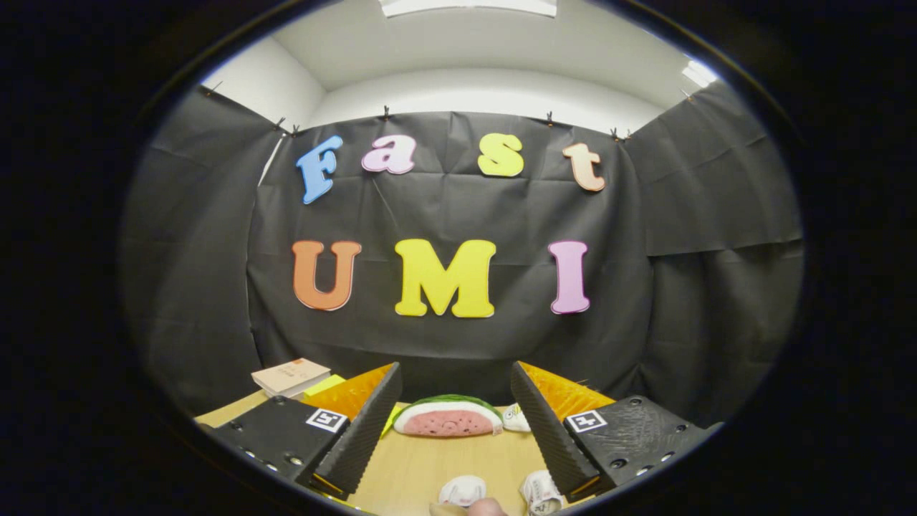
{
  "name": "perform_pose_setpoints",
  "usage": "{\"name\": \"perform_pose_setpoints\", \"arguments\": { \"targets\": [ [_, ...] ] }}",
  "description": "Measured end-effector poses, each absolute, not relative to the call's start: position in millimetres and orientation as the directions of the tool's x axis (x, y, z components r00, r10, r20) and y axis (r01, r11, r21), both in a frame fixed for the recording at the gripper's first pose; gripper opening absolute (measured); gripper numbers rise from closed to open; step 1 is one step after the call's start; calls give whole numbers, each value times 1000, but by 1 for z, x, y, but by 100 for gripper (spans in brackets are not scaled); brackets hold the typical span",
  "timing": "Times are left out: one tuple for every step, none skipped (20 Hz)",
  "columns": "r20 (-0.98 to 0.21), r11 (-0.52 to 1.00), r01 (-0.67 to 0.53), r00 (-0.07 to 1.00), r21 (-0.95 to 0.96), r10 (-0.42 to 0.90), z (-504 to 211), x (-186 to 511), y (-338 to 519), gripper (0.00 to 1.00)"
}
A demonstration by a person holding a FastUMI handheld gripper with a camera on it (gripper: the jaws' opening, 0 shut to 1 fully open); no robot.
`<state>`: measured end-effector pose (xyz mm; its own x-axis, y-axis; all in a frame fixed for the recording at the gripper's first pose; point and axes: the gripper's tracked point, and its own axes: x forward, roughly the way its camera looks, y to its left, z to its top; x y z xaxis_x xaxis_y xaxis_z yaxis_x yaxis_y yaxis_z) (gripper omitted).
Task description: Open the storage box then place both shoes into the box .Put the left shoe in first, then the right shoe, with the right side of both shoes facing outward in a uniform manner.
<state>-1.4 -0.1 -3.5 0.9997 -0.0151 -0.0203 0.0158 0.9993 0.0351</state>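
White shoes (501, 493) lie on the counter (423, 466) under the released, empty tongs (454, 430); boxing apparently not yet begun.

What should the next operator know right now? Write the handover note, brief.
Gripper: fingers open, held above the wooden table, nothing between them.
Shoes: two white shoes, one low between the fingers, the other beside it by the right finger.
Also there: a watermelon-slice toy beyond the fingers, a book further off to the left.
Done: by this view, nothing; both shoes still lie on the table.
Left: open the storage box, left shoe in first, then right.
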Motion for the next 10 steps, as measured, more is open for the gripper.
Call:
{"name": "perform_pose_setpoints", "arguments": {
  "targets": [
    [-19,999,7,1000,38,-6,-3,-1,1,95],
    [-17,999,-1,1000,41,1,-2,-2,2,95],
    [-19,999,-6,1000,41,6,-4,-2,4,95],
    [-24,999,-12,1000,45,13,-5,-5,6,95],
    [-27,999,-21,999,48,22,-5,-8,9,95],
    [-28,998,-25,999,52,26,-4,-10,11,95],
    [-28,998,-29,999,53,30,-5,-11,11,95],
    [-31,998,-31,999,58,33,-6,-12,11,95],
    [-35,997,-37,999,64,40,-7,-14,12,95],
    [-40,997,-43,998,69,45,-8,-16,14,95]
  ]
}}
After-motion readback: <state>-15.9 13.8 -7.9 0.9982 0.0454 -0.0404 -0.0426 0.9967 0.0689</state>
